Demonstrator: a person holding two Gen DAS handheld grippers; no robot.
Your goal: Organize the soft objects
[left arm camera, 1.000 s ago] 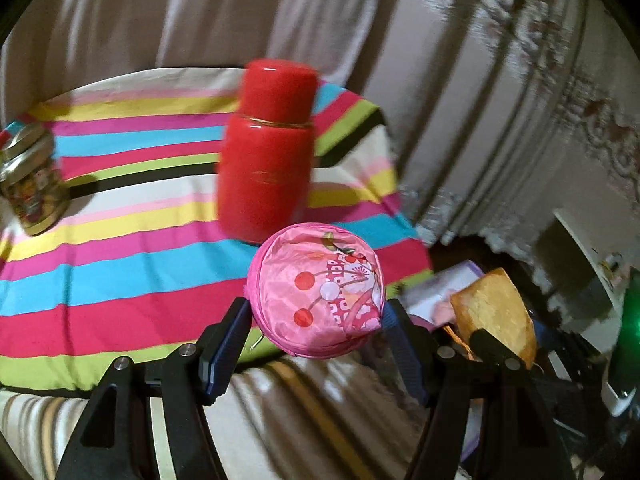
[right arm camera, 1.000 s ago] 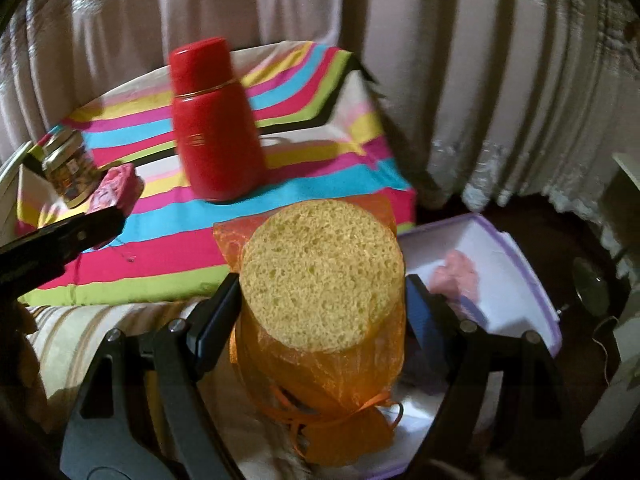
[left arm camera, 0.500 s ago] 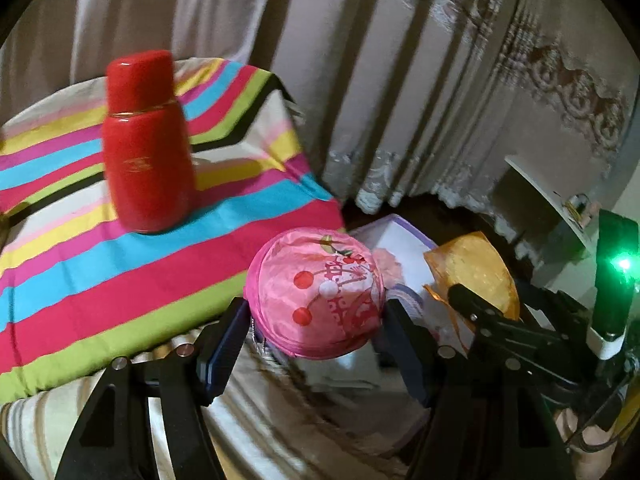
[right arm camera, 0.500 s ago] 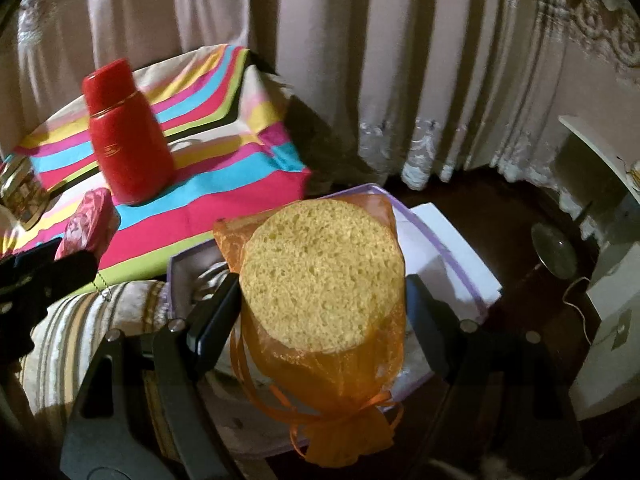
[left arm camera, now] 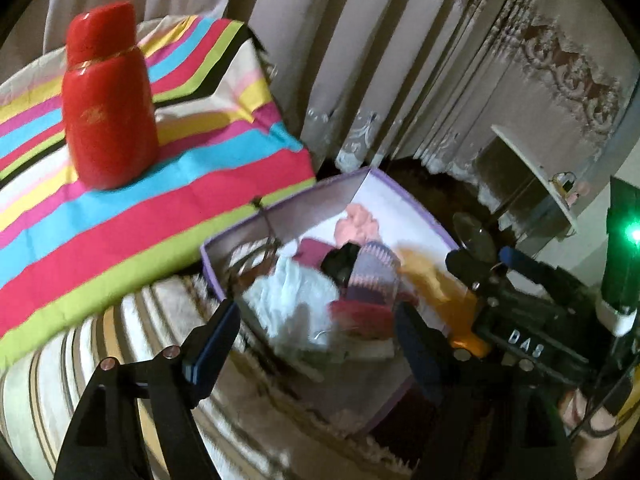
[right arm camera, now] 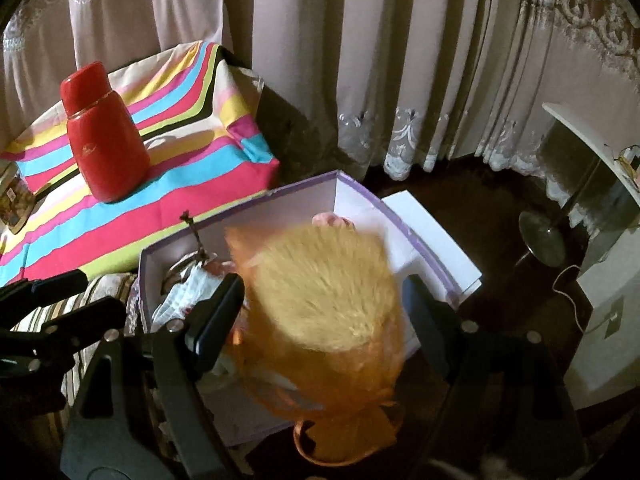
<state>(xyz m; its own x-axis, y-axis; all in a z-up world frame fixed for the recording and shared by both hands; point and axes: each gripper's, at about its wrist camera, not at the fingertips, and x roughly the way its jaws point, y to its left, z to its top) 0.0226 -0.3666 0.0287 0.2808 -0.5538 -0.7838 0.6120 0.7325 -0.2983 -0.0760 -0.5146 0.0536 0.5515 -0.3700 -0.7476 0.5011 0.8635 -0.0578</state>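
A big pale curtain (right arm camera: pixel 360 60) hangs behind it all. In front of it lies a cloth (left arm camera: pixel 120 220) with bright stripes. Just beside the cloth, lower down, stands an open box (left arm camera: pixel 312 204) with a purple rim. A red flask (left arm camera: pixel 108 108) stands upright on the cloth, well apart from the box.

Your right tongs (right arm camera: pixel 322 292) hang over the box. They hold a yellow sponge (right arm camera: pixel 324 296) in an orange net bag, one pad on each side of it. The sponge looks blurry, and the tied end of the bag hangs down under it.

Your left tongs (left arm camera: pixel 316 320) point down at the near side of the box. Their jaws have just been opening and now stand wide. The pads press on nothing. A blurry pink thing (left arm camera: pixel 360 316) shows low between them, in the box. You cannot tell what it is.

More soft things lie in the box: a white fluffy one (left arm camera: pixel 292 292), a knit one (left arm camera: pixel 372 272) with purple stripes, and a pale pink one (left arm camera: pixel 356 224) near the far wall.

A small tin (right arm camera: pixel 14 200) sits at the far left edge of the cloth.
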